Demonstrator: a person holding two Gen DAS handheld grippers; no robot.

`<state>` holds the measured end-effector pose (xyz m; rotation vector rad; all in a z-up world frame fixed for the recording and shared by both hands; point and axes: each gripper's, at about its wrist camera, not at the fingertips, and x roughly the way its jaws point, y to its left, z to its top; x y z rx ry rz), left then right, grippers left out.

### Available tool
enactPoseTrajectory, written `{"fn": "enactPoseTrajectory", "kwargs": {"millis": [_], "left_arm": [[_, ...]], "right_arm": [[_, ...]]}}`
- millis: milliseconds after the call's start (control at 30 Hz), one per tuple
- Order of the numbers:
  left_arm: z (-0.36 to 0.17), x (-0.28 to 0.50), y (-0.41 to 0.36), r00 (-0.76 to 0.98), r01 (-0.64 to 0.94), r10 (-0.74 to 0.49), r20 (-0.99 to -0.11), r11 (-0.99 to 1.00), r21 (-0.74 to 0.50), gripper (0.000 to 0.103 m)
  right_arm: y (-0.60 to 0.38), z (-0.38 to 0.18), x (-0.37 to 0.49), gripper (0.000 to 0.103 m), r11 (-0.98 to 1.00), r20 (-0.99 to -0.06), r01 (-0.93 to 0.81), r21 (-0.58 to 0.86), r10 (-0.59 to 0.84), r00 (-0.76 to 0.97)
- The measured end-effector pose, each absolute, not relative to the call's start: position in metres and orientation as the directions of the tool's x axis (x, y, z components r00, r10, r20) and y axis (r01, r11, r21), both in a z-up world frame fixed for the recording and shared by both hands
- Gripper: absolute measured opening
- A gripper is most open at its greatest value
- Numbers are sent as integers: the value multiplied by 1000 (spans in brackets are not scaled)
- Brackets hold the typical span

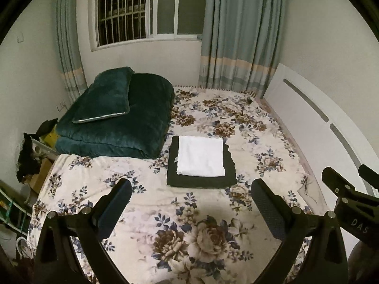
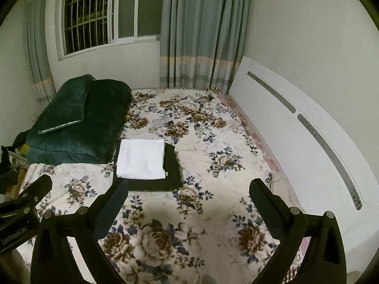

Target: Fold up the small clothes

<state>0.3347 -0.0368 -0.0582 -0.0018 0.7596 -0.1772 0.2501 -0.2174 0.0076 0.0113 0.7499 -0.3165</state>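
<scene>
Both grippers — left gripper [image 1: 190, 203], right gripper [image 2: 188, 202] — wide, empty; white garment [image 1: 200, 156] stacked on dark garment [image 1: 201, 177] mid-bed [image 1: 142, 189]. Risk: a careless nudge skews the stack.

Both wrist views high over bed [image 1: 132, 184], facing window [image 1: 151, 9]; right view offset rightward; share folded stack [image 2: 146, 163].

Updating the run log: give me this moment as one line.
left claw: open, empty | right claw: open, empty | white garment: folded, atop folded black garment | stack on floral bedspread, untouched

Floral bed [image 1: 142, 213]: folded clothes stack [image 1: 201, 179], green quilt [image 1: 132, 127].
</scene>
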Motion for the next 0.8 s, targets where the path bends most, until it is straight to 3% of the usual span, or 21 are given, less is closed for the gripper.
{"fn": "enactPoseTrajectory", "kwargs": {"millis": [800], "left_arm": [[-25,276,-28,740,109,-112,-663,993,-46,103]], "right_arm": [[-209,66,179,103,969,-633,232,-91,-236,737]]}}
